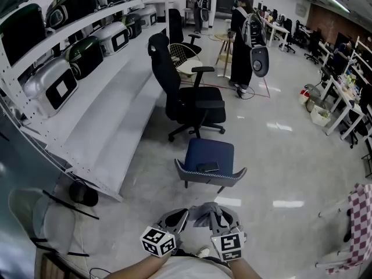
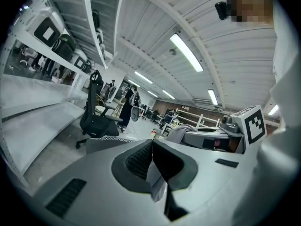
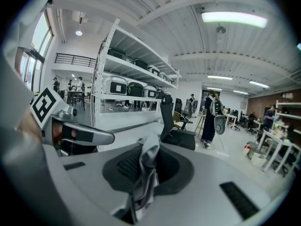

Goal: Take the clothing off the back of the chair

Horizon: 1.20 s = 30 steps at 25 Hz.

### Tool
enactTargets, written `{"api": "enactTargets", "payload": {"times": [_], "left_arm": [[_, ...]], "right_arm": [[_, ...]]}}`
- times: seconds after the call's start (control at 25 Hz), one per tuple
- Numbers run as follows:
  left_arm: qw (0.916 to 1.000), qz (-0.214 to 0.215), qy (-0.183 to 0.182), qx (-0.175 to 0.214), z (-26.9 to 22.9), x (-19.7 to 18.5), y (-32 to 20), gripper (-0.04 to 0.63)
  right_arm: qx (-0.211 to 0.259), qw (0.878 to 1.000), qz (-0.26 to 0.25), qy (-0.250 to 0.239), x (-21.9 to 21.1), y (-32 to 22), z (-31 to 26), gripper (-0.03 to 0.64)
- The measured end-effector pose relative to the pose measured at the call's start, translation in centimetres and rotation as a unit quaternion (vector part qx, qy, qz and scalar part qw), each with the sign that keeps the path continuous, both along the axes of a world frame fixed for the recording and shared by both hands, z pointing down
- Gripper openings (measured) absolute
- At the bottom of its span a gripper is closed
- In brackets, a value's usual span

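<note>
Both grippers are close to my body at the bottom of the head view, with a grey garment (image 1: 204,213) bunched between them. My left gripper (image 1: 178,218) has its jaws together, and a strip of the grey garment (image 2: 158,181) is pinched between the pads. My right gripper (image 1: 220,218) is shut on a fold of the same garment (image 3: 146,173), which hangs down from its pads. A blue chair (image 1: 209,154) with a low patterned back stands just ahead of the grippers, and a dark phone (image 1: 207,167) lies on its seat. No clothing is on its back.
A black office chair (image 1: 187,100) stands behind the blue one. Long white shelves (image 1: 110,115) with appliances run along the left. A person in black (image 1: 240,39) stands farther back. Desks line the right side. A checked cloth (image 1: 360,225) hangs at the right edge.
</note>
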<state>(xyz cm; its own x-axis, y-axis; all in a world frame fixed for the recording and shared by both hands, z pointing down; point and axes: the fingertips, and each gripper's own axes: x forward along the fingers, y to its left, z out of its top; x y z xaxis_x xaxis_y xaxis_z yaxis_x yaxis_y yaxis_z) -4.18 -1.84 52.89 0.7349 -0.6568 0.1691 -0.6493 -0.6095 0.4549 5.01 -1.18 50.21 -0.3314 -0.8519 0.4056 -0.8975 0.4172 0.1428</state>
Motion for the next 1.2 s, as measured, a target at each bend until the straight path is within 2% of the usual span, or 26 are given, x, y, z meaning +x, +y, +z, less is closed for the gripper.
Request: {"api": "enactTargets", "payload": {"times": [1.2], "left_arm": [[1.0, -0.006, 0.0, -0.007, 0.5, 1.0, 0.2, 0.009]], "right_arm": [[-0.008, 1.0, -0.014, 0.004, 0.6, 0.3, 0.6, 0.049]]}}
